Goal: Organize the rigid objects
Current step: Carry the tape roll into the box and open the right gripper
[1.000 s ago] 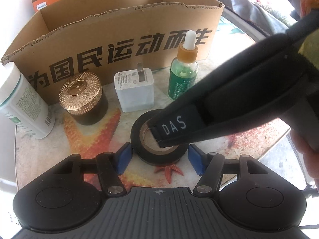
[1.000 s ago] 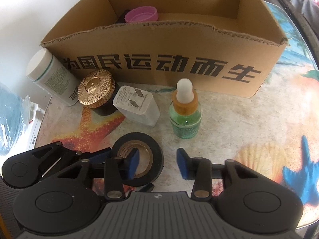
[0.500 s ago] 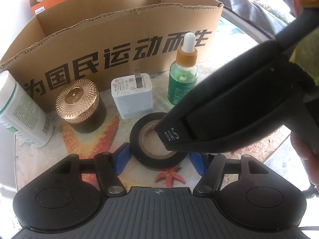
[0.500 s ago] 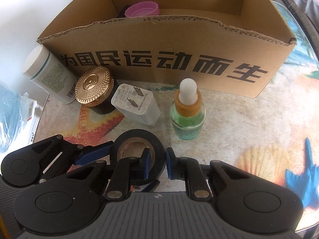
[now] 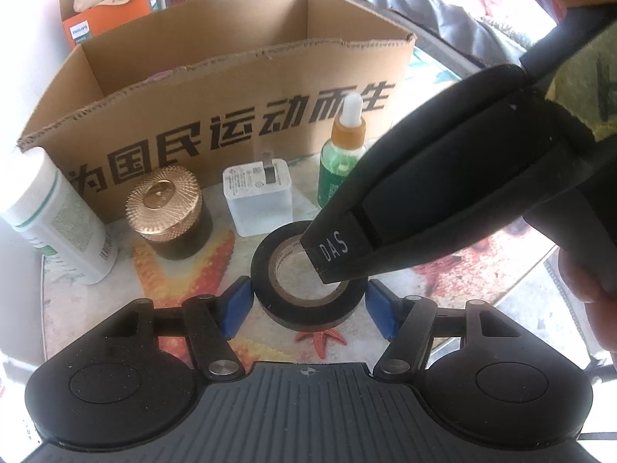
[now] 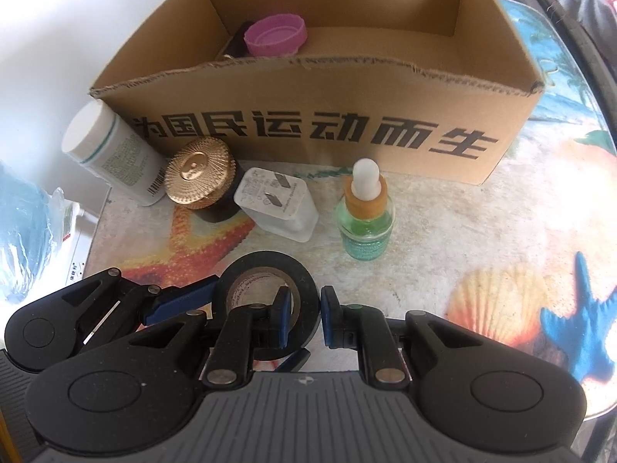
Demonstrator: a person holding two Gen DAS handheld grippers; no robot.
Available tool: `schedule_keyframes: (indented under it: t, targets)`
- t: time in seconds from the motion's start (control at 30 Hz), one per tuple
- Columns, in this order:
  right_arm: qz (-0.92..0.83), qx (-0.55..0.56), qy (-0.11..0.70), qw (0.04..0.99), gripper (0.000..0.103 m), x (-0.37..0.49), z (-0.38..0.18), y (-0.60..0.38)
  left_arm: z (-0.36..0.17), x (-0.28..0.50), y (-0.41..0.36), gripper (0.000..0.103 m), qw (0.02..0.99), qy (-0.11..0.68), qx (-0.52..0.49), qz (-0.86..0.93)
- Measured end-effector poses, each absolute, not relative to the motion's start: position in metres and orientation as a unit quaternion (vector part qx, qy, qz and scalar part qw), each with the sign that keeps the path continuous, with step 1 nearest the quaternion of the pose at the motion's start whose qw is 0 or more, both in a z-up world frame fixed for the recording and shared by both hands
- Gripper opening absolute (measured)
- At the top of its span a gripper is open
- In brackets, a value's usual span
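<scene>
A black tape roll lies flat on the patterned table in front of a cardboard box. My right gripper is shut on the roll's right wall, one pad in the hole and one outside. In the left wrist view its black body reaches down over the roll. My left gripper straddles the roll, both blue pads against its outer sides. One of its fingers shows in the right wrist view.
Between roll and box stand a white charger, a green dropper bottle, a gold-lidded jar and a white bottle. A pink lid lies inside the box. The table edge runs close on the right.
My right gripper's jaws have closed onto the roll's wall. The left wrist view has risen a little, and the roll now sits slightly nearer the charger.
</scene>
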State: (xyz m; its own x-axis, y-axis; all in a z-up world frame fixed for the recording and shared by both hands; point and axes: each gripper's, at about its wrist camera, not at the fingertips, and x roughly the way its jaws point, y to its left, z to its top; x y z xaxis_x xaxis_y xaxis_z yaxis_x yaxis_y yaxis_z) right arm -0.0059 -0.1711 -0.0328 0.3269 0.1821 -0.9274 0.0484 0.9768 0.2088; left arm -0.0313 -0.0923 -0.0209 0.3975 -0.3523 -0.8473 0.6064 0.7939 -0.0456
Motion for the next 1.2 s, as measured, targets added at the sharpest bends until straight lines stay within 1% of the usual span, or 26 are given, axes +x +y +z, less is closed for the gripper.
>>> schedule_keyframes:
  t: [0.37, 0.67, 0.97, 1.2]
  targets:
    - [0.041, 0.101, 0.563, 0.819, 0.018, -0.015, 0.000, -0.156, 0.011, -0.044, -0.066, 0.064, 0.838, 0.447, 0.124, -0.286]
    - [0.046, 0.095, 0.527, 0.843, 0.018, -0.011, 0.044, -0.140, 0.041, -0.037, -0.055, 0.064, 0.857, 0.418, 0.116, -0.279]
    - [0.062, 0.106, 0.482, 0.867, 0.018, 0.031, 0.089, -0.143, 0.077, 0.008, -0.052, 0.064, 0.882, 0.371, 0.119, -0.264]
    - [0.074, 0.131, 0.490, 0.858, 0.018, 0.089, 0.088, -0.166, 0.078, 0.059, -0.067, 0.064, 0.885, 0.376, 0.107, -0.251]
